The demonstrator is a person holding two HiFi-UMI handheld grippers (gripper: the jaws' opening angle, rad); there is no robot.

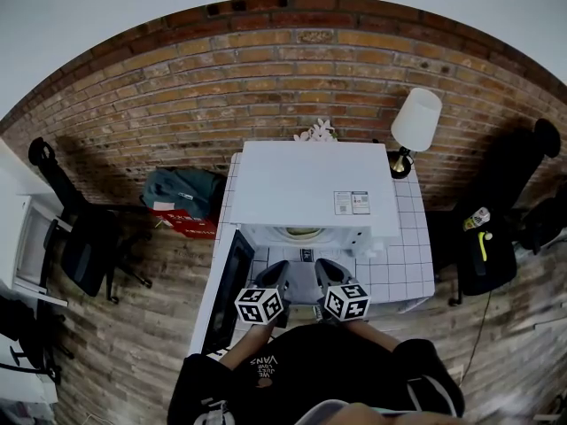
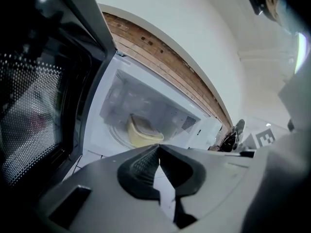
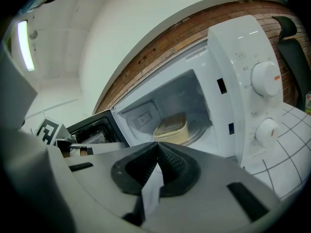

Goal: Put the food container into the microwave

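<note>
Food container [image 3: 172, 128] sits inside open microwave [image 3: 228, 76]

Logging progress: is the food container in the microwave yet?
In: the food container sits inside the microwave cavity, whose door stands open.

The left forearm [image 1: 237, 353] and right forearm [image 1: 376, 334] reach forward side by side. The left tool [image 1: 274, 275] and right tool [image 1: 327, 274] hover just before the microwave [image 1: 310, 184], jaws pressed together, empty.
</note>
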